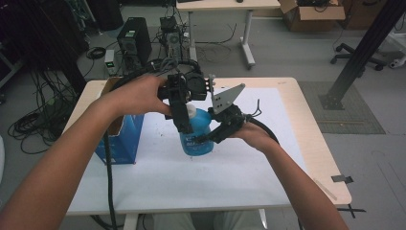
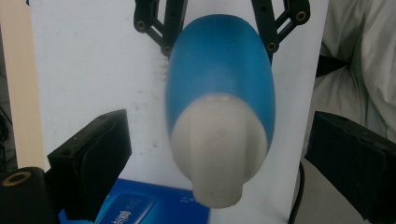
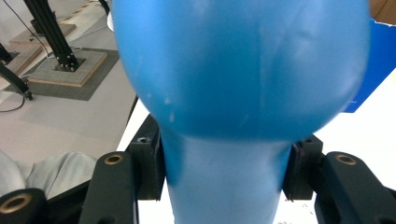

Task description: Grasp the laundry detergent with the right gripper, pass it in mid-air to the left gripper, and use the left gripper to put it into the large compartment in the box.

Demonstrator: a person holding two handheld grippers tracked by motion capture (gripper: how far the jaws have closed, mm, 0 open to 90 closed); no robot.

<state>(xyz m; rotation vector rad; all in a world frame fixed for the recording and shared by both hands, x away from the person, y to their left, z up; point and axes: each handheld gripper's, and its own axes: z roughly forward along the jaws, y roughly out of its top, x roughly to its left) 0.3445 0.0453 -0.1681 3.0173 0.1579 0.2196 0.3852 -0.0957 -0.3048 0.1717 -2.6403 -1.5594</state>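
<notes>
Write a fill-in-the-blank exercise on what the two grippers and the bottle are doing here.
1. The right gripper is shut on the blue plastic bottle, whose cap is ____ in colour.
2. The left gripper has its jaws ____ on either side of the cap.
3. The blue cardboard box stands on the ____ side of the white table in the high view.

Missing words: white; open; left

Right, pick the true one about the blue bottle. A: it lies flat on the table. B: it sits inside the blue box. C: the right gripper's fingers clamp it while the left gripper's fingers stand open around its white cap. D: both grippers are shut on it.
C: in the right gripper view the right gripper pinches the blue bottle, and in the left gripper view the left gripper stands wide of the white cap.
</notes>
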